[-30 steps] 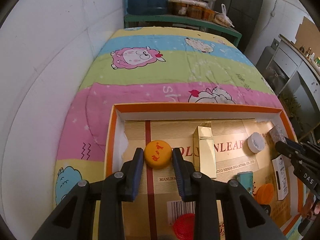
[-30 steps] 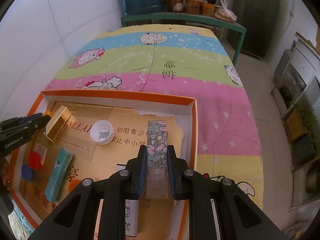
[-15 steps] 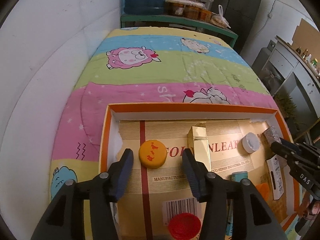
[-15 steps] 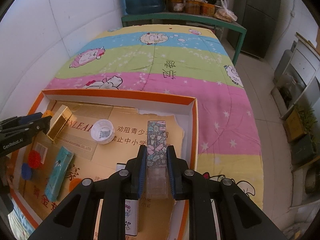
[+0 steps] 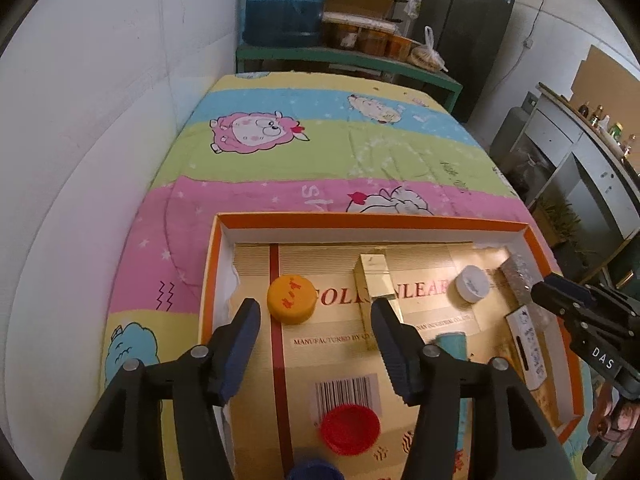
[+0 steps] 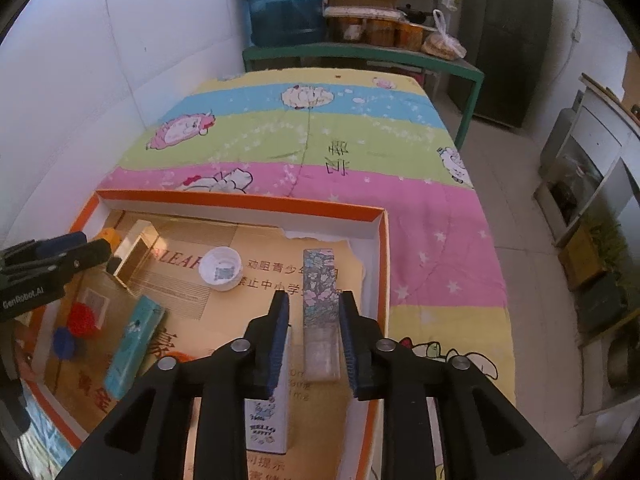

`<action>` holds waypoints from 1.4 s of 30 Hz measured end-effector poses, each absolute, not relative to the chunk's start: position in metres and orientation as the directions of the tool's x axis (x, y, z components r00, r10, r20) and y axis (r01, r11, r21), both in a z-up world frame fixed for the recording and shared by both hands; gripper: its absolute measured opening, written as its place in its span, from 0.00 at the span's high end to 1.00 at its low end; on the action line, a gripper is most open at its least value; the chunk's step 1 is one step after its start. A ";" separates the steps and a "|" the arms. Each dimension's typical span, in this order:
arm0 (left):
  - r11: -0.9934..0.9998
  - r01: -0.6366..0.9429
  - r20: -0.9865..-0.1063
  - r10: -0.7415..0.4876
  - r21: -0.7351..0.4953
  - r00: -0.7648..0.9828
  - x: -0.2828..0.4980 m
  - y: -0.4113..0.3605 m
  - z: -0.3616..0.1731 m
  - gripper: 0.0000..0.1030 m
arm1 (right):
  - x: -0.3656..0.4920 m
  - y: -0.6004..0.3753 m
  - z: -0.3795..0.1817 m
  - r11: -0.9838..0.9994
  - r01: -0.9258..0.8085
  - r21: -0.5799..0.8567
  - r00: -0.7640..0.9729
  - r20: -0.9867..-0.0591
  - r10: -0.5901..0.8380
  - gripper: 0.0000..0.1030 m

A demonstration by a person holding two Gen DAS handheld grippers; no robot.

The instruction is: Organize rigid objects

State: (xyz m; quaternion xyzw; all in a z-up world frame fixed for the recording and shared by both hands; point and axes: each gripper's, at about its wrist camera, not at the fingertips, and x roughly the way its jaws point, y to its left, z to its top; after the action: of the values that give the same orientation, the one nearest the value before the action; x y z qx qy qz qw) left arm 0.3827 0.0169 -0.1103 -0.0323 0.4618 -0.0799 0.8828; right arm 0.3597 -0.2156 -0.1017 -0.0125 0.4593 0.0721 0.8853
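Premises appear to be a lived-in home, a combined bedroom and storage room. A bed covered by a striped cartoon-sheep quilt (image 6: 320,152) fills the centre of both views, set against a white plastered wall (image 5: 100,120) at left. Behind it, top centre, a green metal shelf rack (image 6: 360,56) carries a large blue water jug (image 6: 286,4), amber food jars (image 6: 384,30) and a bagged foodstuff (contents unclear). A tall dark refrigerator-like cabinet (image 6: 508,40) stands upper right; pale floor tiles (image 6: 520,208) run alongside at right.
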 end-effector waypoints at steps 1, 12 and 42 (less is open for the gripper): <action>0.985 0.114 -0.807 -0.172 -0.131 0.564 0.380 0.017 -0.109 0.44 | 0.357 -0.215 -0.100 0.989 -0.138 0.047 0.572 -0.812 0.119 0.72; 0.983 0.143 -0.773 -0.177 -0.112 0.610 0.345 0.010 -0.087 0.44 | 0.327 -0.203 -0.080 0.988 -0.143 0.060 0.606 -0.784 0.135 0.71; 0.994 0.076 -0.608 -0.106 -0.075 0.787 0.189 0.011 -0.011 0.44 | 0.179 -0.165 -0.010 0.989 -0.109 0.096 0.761 -0.632 0.145 0.69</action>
State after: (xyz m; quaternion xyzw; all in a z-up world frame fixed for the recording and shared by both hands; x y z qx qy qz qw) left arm 0.1886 0.0115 -0.0111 -0.0235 0.3231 -0.0481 0.9448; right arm 0.1789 -0.1648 -0.0096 0.0267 0.3389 0.0679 0.9380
